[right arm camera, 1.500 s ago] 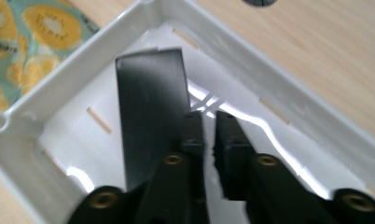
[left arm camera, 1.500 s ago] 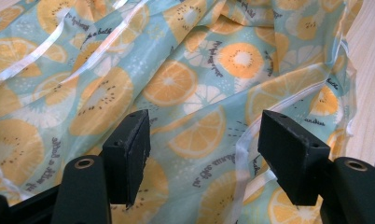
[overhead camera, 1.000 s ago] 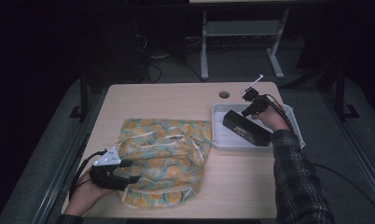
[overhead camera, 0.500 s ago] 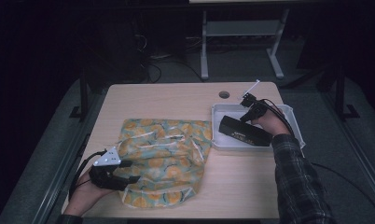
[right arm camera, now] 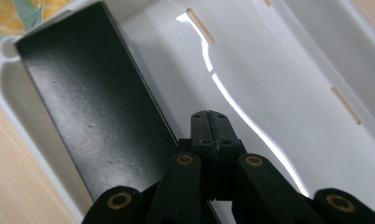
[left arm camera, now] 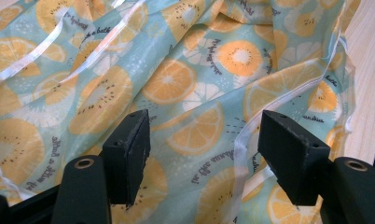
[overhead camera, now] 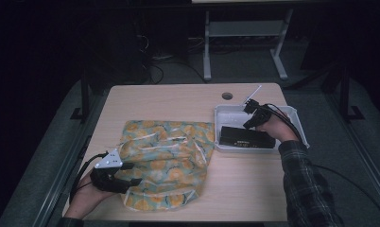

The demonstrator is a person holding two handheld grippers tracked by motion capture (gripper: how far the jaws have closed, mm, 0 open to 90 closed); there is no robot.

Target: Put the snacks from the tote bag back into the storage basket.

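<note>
My right gripper (right arm camera: 209, 122) now sits low inside the white plastic tray (overhead camera: 292, 115) at the table's right, its jaws pressed flat together on nothing. It has settled from a higher, more angled pose a second ago, ending beside the flat black rectangular box (right arm camera: 94, 105) that lies along the tray's near wall. The gripper's tip looks to touch the box's edge, though I cannot be sure from this angle. My left gripper (left arm camera: 204, 144) has not budged: jaws wide apart, empty, over the orange-and-kiwi printed cloth bag (overhead camera: 167, 158). I judge the box is next for the bag.
</note>
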